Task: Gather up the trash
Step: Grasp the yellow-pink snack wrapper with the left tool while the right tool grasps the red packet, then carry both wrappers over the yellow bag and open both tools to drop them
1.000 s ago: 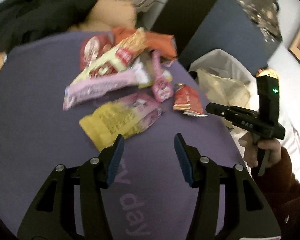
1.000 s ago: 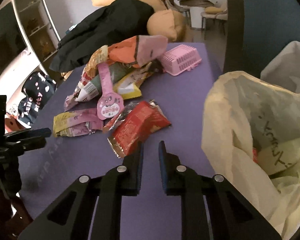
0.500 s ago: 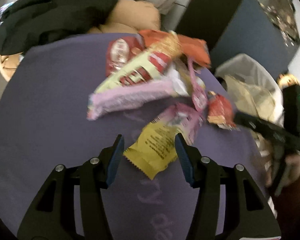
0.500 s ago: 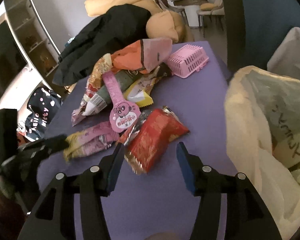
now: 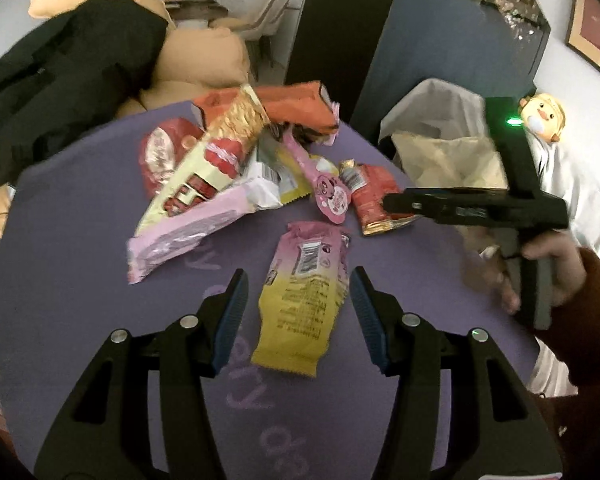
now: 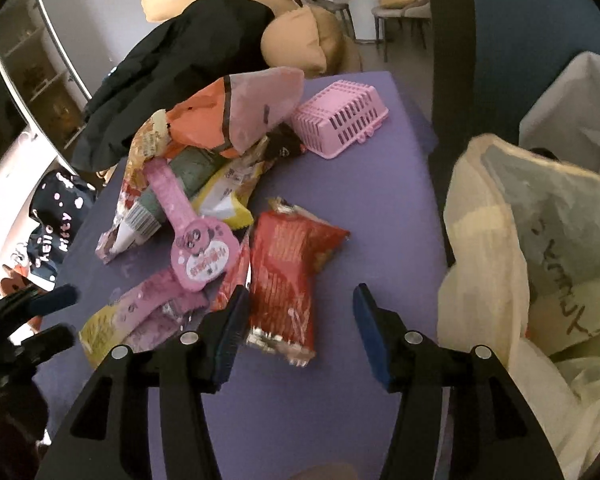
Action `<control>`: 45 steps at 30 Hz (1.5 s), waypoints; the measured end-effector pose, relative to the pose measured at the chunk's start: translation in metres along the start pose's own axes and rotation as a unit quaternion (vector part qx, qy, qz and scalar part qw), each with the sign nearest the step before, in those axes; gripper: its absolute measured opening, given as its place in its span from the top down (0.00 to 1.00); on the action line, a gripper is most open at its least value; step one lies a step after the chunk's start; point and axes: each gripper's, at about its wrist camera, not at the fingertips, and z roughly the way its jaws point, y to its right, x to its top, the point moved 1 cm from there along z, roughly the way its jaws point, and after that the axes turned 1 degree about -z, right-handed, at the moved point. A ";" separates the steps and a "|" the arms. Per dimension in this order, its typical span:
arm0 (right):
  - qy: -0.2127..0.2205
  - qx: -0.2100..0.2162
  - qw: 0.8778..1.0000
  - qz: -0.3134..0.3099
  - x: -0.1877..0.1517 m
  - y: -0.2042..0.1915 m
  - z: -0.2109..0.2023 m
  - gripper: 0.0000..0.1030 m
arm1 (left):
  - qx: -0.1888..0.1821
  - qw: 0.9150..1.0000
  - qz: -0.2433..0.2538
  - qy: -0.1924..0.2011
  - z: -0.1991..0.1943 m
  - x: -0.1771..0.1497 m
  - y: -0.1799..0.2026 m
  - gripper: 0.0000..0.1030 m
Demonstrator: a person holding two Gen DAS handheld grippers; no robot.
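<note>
A heap of snack wrappers lies on the purple table (image 5: 80, 248). A yellow and pink wrapper (image 5: 304, 292) lies flat between the fingers of my left gripper (image 5: 298, 300), which is open with both pads clear of it. A red wrapper (image 6: 292, 272) lies just ahead of my right gripper (image 6: 298, 320), also open, with the wrapper's near end between the fingertips. In the left wrist view the right gripper (image 5: 476, 208) hangs over the red wrapper (image 5: 374, 200). A cream plastic trash bag (image 6: 540, 240) gapes at the table's right edge.
A round pink lollipop pack (image 6: 200, 240), a long pink wrapper (image 5: 188, 232), orange and red packets (image 5: 296, 108) and a pink basket (image 6: 340, 120) crowd the far table. A black jacket (image 6: 180, 60) and tan cushions (image 5: 204, 64) lie behind. A white bin (image 6: 572, 108) stands behind the bag.
My right gripper has opened wide and moved up to the red wrapper. My left gripper has swung over until the yellow and pink wrapper lies between its fingers.
</note>
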 end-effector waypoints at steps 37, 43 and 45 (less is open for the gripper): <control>0.039 0.003 0.996 -0.075 0.011 -0.035 -0.025 0.83 | 0.028 0.991 -0.128 0.028 -0.024 -0.002 -0.019 0.64; 0.098 0.015 0.992 -0.083 0.015 -0.034 -0.083 0.84 | 0.036 0.990 -0.120 0.059 -0.047 0.017 -0.005 0.64; 0.122 0.016 0.989 -0.087 0.015 -0.033 -0.105 0.84 | 0.038 0.990 -0.116 0.067 -0.050 0.024 0.002 0.64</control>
